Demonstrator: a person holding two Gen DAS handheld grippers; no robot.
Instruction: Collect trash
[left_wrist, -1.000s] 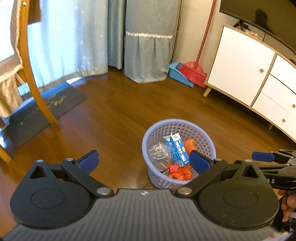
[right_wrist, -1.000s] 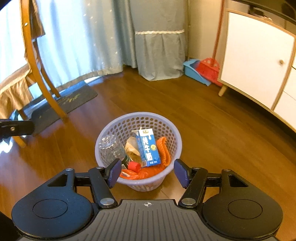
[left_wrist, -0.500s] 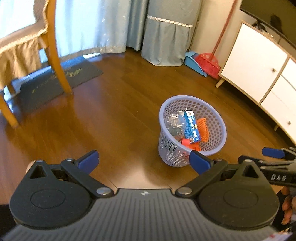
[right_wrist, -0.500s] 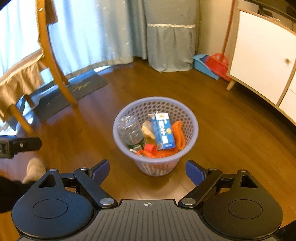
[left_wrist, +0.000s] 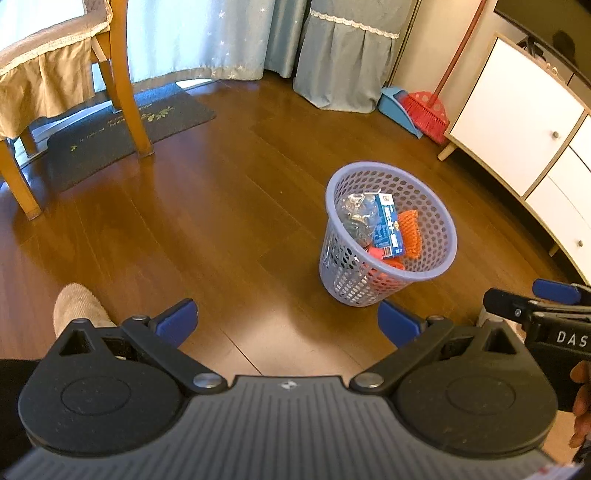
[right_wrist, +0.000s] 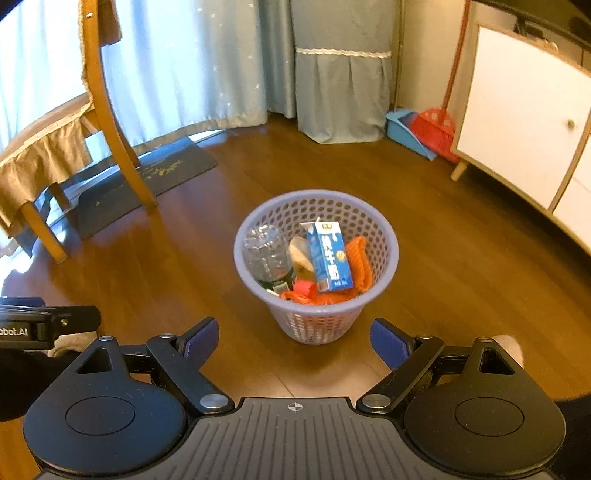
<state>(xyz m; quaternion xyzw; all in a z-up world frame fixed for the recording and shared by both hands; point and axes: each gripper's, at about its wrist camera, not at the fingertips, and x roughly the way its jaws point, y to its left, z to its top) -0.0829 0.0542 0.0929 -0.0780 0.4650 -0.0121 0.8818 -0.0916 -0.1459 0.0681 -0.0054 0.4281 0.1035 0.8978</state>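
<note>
Trash basket (right_wrist: 384, 236) stands on the floor just ahead of the right gripper (right_wrist: 293, 341); both it and the left gripper (left_wrist: 286, 319) gape wide, empty.

One basket (right_wrist: 384, 266) stands on the floor, holding one blue carton (right_wrist: 330, 256), one clear plastic bottle (right_wrist: 266, 254), one orange net (right_wrist: 360, 260) and one small red piece (right_wrist: 303, 286). Around it: one wooden chair (left_wrist: 127, 79), one dark mat (left_wrist: 110, 134), one red broom (left_wrist: 428, 112), one blue dustpan (left_wrist: 399, 107), one white cabinet (left_wrist: 517, 122).
</note>
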